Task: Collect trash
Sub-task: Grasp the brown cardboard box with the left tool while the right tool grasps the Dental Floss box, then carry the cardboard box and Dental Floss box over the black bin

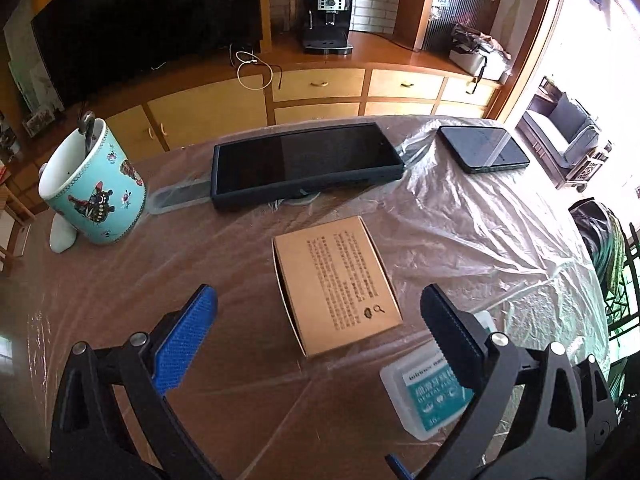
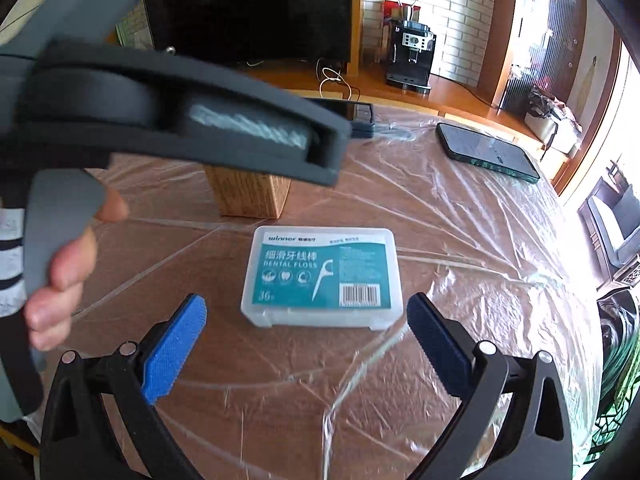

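A brown cardboard box (image 1: pixel 338 282) with printed text lies on the plastic-covered table, just beyond my open, empty left gripper (image 1: pixel 318 314). A clear dental floss box with a teal label (image 2: pixel 322 278) lies flat just ahead of my open, empty right gripper (image 2: pixel 306 318). The floss box also shows in the left wrist view (image 1: pixel 430 394), partly behind the right finger. The cardboard box (image 2: pixel 250 194) stands behind the floss box in the right wrist view, partly hidden by the left hand-held gripper's body (image 2: pixel 168 116).
A teal patterned mug (image 1: pixel 94 184) with a utensil stands at the left. A long dark case (image 1: pixel 306 160) lies across the back of the table (image 1: pixel 460 220), a dark flat device (image 1: pixel 482 148) at the back right. A wooden cabinet with a coffee machine (image 1: pixel 326 18) stands beyond.
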Motion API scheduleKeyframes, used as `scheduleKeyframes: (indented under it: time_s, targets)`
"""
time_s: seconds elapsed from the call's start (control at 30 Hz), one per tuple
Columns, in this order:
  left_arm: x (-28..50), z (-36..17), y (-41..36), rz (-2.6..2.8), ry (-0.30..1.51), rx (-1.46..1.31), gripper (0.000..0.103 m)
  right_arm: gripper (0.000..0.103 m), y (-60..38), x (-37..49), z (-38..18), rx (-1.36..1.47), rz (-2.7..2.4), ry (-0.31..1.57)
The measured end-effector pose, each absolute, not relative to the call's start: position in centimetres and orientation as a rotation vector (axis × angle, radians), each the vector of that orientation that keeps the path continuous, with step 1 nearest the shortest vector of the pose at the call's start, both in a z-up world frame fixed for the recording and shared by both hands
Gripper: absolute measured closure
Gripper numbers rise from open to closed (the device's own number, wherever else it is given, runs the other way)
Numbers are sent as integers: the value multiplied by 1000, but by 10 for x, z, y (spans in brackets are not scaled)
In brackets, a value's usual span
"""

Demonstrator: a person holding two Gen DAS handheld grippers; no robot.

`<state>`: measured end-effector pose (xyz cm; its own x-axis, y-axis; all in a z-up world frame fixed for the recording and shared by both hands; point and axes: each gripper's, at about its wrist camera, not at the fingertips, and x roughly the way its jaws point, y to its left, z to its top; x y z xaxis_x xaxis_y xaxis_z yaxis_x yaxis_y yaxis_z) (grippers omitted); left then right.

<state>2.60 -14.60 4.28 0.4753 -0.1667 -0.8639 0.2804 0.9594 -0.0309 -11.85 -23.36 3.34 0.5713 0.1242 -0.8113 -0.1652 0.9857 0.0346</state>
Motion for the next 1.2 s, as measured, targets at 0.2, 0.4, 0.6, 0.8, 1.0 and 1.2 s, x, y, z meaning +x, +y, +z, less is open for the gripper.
scheduleKeyframes:
  time_s: [0.2, 0.4, 0.6, 0.8, 1.0, 1.2]
  targets:
    - [37, 35, -148, -278, 1059, 132, 11, 4, -230, -105, 26, -29, 179, 979]
    - [50, 22, -146, -287, 1105, 107, 51, 22, -235, -96, 21, -11, 157, 988]
    - [41, 25, -140, -295, 1075, 106, 55, 22, -240, -105, 20, 2, 162, 971]
    - [28, 38, -127, -318, 1038, 83, 55, 22, -258, -110, 25, 107, 198, 978]
    - [12, 47, -112, -319, 1008, 95, 55, 22, -263, -118, 30, 132, 214, 968]
    - [-8, 51, -103, -337, 1016, 107, 55, 22, -265, -122, 36, 130, 217, 958]
